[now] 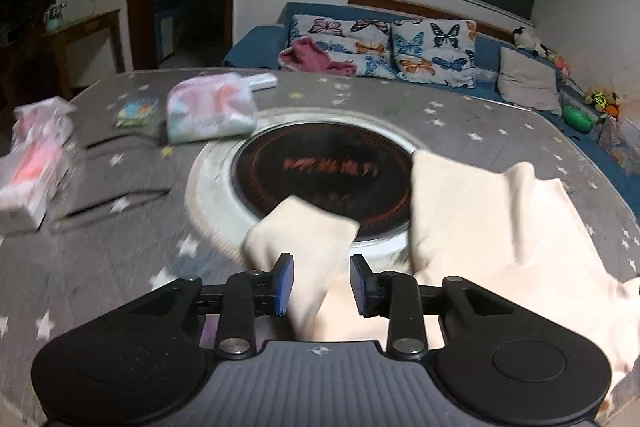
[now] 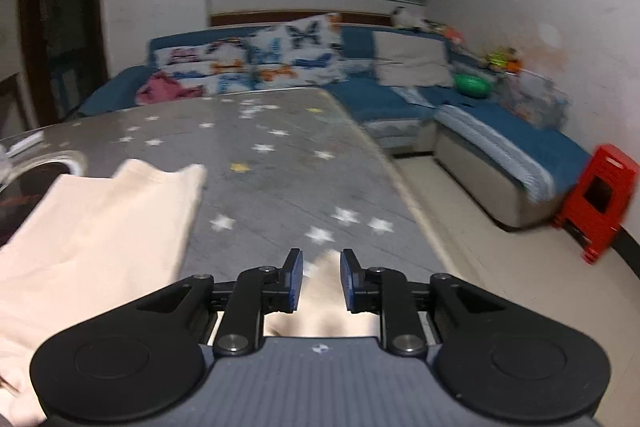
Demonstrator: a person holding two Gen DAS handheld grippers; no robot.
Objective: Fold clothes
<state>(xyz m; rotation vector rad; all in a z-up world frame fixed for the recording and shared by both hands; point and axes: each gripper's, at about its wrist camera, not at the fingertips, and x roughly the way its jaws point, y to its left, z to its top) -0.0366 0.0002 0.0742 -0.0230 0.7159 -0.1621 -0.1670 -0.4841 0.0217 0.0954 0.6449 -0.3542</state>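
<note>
Cream garment (image 1: 500, 227) could slip from both grippers, left gripper (image 1: 322, 285) and right gripper (image 2: 321, 281), whose jaws look parted around fabric.

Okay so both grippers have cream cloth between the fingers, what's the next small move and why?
Probably close both grippers first. The left gripper and right gripper each have a bit of the cream garment between their fingers, but a gap shows on both sides, so neither seems clamped. The garment lies partly over the round cooktop, so lifting now might just drop it.
</note>
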